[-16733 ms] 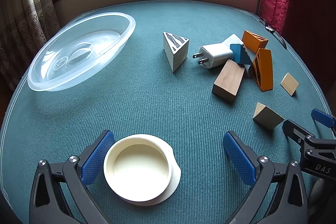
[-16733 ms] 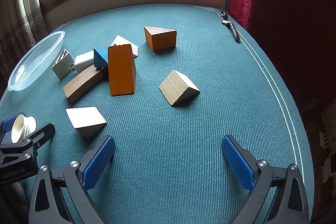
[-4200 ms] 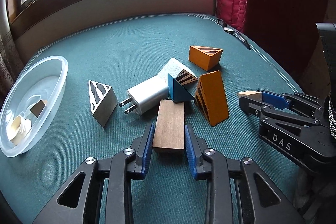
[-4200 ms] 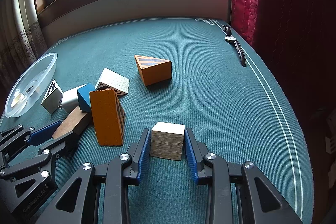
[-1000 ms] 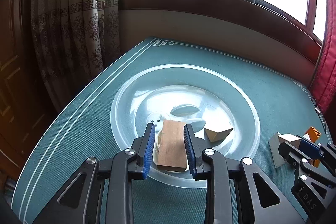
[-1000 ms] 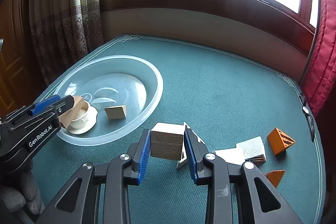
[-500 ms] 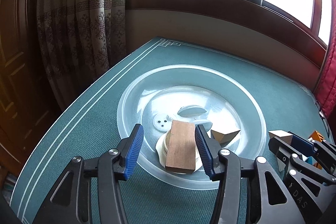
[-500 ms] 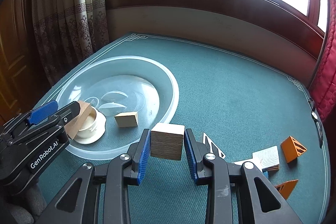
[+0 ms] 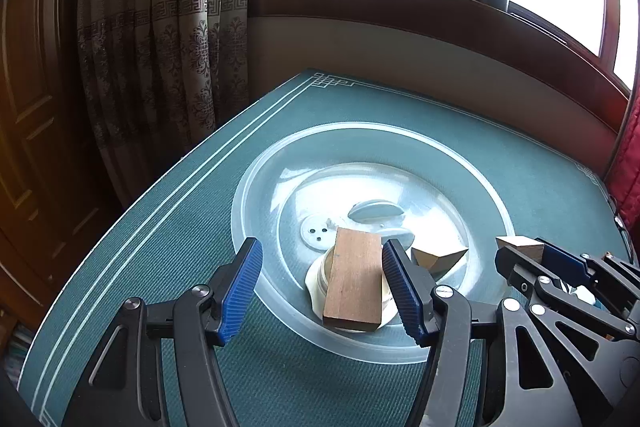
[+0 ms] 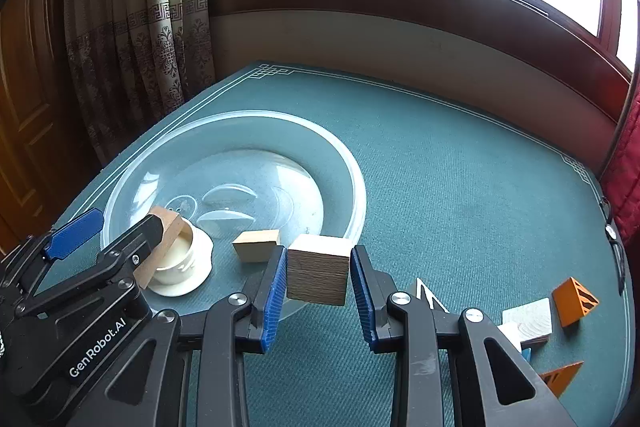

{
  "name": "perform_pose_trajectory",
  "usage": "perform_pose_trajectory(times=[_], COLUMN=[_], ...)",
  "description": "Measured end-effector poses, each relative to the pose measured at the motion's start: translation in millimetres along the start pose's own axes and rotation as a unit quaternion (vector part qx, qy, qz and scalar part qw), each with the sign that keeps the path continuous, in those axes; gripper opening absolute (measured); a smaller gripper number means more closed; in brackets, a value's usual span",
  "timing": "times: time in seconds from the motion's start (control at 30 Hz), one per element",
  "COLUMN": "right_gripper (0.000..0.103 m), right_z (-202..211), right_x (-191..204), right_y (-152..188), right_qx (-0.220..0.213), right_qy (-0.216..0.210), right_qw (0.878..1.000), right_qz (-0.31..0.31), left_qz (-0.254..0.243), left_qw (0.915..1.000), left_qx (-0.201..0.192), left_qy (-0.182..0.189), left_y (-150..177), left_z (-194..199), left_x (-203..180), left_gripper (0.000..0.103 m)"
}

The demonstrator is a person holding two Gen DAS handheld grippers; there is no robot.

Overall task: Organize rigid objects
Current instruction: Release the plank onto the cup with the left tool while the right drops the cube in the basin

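Note:
The clear plastic bowl (image 9: 360,129) sits on the green table and holds a white cup (image 9: 316,279), a small wooden wedge (image 9: 438,259) and a brown wooden block (image 9: 354,283). The brown block leans on the cup. My left gripper (image 9: 322,245) hovers over the bowl's near rim, jaws opening, the brown block loose between them. My right gripper (image 10: 319,251) is shut on a pale wooden block (image 10: 318,275), held in the air just at the bowl's (image 10: 240,117) right rim. That pale block (image 9: 520,247) also shows in the left wrist view.
On the table to the right lie an orange wedge (image 10: 574,301), a second orange wedge (image 10: 560,377), a white grained block (image 10: 528,319) and a striped white prism (image 10: 428,295). A watch (image 10: 614,247) lies near the right edge. Curtains (image 9: 160,67) hang past the left edge.
My left gripper's jaws have spread and let go of the brown block, which now rests on the white cup. My right gripper carried the pale block closer to the bowl's rim.

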State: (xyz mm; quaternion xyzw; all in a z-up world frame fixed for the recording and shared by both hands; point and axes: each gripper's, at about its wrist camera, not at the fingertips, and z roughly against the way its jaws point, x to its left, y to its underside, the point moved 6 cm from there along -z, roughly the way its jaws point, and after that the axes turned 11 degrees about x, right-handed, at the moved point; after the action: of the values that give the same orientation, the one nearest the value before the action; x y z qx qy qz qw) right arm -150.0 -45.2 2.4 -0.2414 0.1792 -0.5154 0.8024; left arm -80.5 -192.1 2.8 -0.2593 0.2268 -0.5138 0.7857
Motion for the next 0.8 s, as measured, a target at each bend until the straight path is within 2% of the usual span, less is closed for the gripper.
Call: perform_pose_trajectory(times=[0.57,0.8], right_gripper=[0.034,0.035], right_z=[-11,-13], right_x=[7,1], right_y=[-10,-20], right_qx=[0.001,-0.008], right_qy=[-0.010,-0.034], right_qw=[1.000,0.999], right_qz=[0.009,-0.010], left_qz=[0.011,0.015], left_qw=[0.9999,0.9999], left_qx=[0.004,0.004], left_qy=[-0.004,-0.004], left_y=[0,1], left_z=[-5,-7], left_x=[6,8], left_gripper=[0.066,0.066])
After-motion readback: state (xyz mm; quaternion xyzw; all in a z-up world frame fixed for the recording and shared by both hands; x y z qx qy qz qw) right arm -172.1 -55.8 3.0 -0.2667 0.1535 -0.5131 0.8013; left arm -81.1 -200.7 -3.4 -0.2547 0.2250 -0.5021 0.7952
